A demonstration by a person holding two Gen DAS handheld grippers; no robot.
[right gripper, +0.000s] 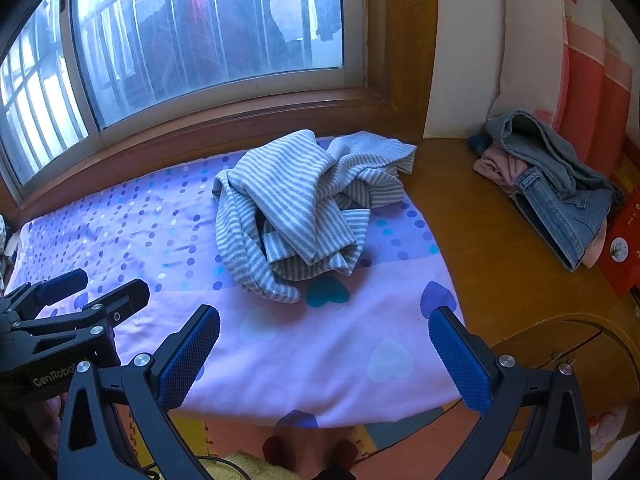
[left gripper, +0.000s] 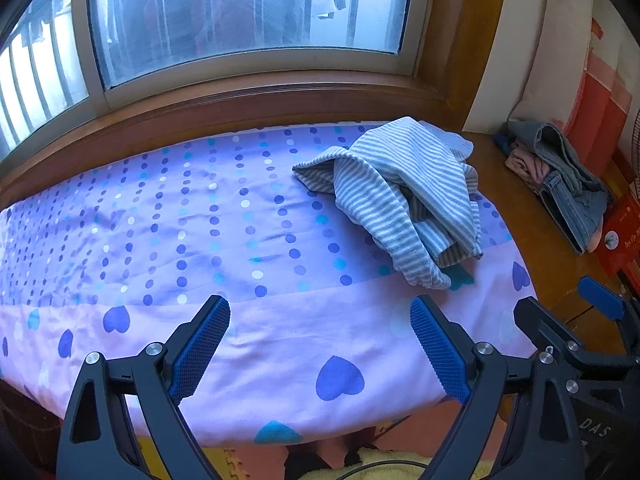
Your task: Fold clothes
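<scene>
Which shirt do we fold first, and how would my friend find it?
Find the big window, then the purple dotted sheet under it. The crumpled striped shirt lies at its right end. Its grey-and-white stripes set it apart from the blue jeans on the wooden ledge.

We read white lettering, "GenRobo", on the black body of the left gripper [right gripper: 94, 290], which enters the right wrist view at its left edge; the word runs on behind the right gripper's near finger, so we cannot give its ending. In the left wrist view we read "DAS" in faint grey letters on the dark body of the right gripper [left gripper: 568, 300], at the lower right corner. A red box [left gripper: 622, 240] at the right edge of the wooden ledge [left gripper: 532, 240] carries a round white label and small pale characters; we cannot read either in any view.
</scene>
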